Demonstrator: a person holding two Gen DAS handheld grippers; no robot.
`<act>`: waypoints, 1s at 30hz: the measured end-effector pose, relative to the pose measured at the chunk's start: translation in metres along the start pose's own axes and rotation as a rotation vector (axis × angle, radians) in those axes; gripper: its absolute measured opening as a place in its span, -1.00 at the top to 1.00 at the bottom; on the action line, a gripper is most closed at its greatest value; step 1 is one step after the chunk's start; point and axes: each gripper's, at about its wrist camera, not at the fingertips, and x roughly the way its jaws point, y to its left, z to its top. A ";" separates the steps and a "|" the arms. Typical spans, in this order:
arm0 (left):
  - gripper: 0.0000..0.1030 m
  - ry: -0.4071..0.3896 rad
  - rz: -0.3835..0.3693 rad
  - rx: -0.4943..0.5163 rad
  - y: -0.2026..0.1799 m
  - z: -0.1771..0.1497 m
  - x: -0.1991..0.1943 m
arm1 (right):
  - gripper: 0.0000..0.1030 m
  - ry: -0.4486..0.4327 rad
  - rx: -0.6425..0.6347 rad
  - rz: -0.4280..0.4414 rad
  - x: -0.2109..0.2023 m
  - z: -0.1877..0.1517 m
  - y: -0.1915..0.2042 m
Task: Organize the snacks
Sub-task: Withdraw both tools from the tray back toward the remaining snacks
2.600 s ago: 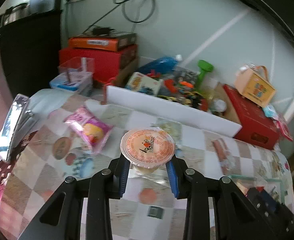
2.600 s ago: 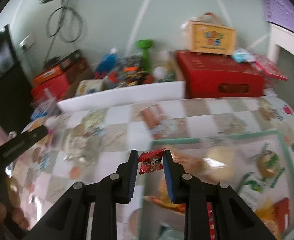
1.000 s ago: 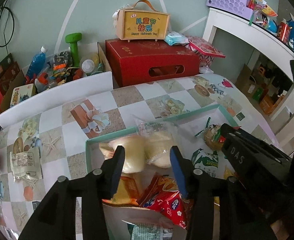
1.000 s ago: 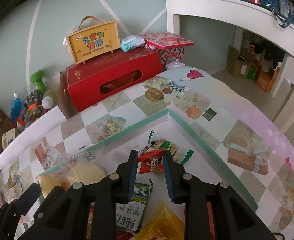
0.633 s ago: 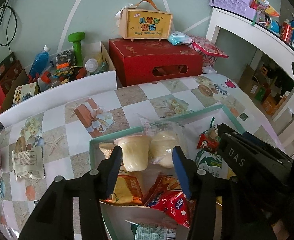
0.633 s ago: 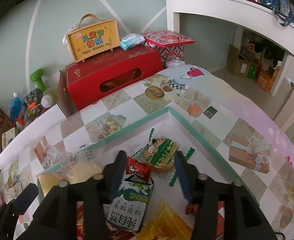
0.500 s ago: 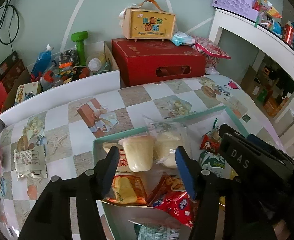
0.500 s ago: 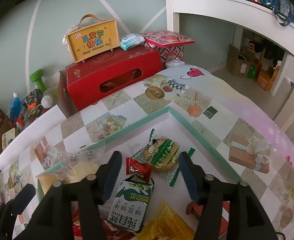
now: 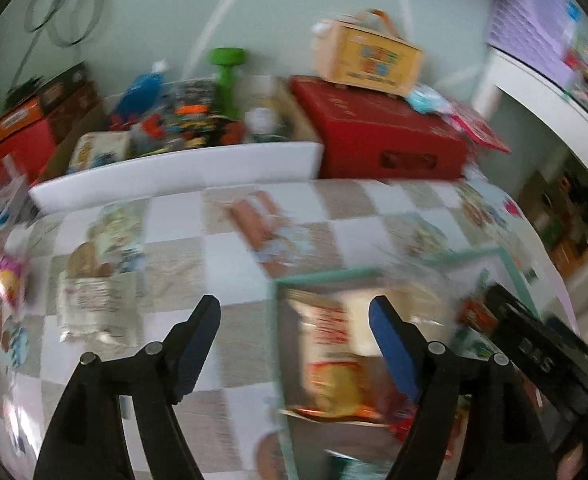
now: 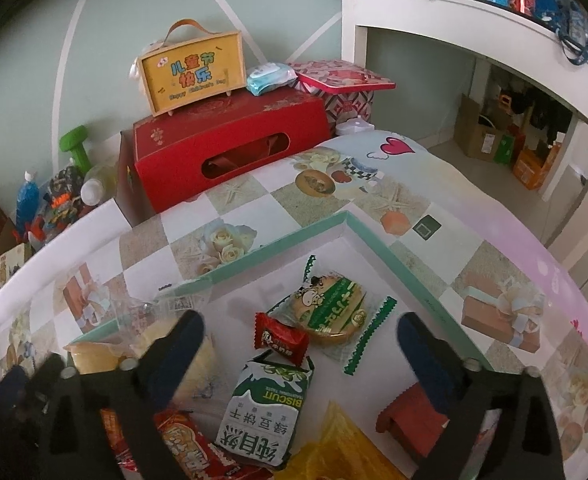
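Opening both tongs, left tongs (image 9: 294, 320) and right tongs (image 10: 300, 336) empty, we risk knocking the red candy (image 10: 280, 336) or snagging the box (image 10: 374, 240) rim.

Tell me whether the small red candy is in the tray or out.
In: the red candy lies inside the green-rimmed tray, atop the biscuit pack.

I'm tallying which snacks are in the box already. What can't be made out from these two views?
- Left wrist view: motion blur smears everything; the packets in the green-rimmed box and the snacks left on the table are unreadable.
- Right wrist view: the right gripper, jaws opening and empty, hides the box's near corners.
- Right wrist view: the orange packet is cut by the bottom edge.
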 end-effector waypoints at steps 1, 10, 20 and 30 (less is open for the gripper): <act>-0.51 -0.010 0.030 -0.045 0.014 0.002 -0.001 | -0.95 -0.001 -0.003 0.005 0.000 0.000 0.001; -0.72 -0.078 0.345 -0.252 0.103 -0.001 -0.020 | -1.00 -0.023 -0.072 0.174 -0.010 -0.005 0.039; -0.73 -0.124 0.460 -0.427 0.169 -0.019 -0.046 | -1.00 -0.001 -0.162 0.417 -0.028 -0.023 0.093; -0.73 -0.133 0.455 -0.524 0.198 -0.033 -0.055 | -1.00 -0.035 -0.273 0.600 -0.049 -0.046 0.136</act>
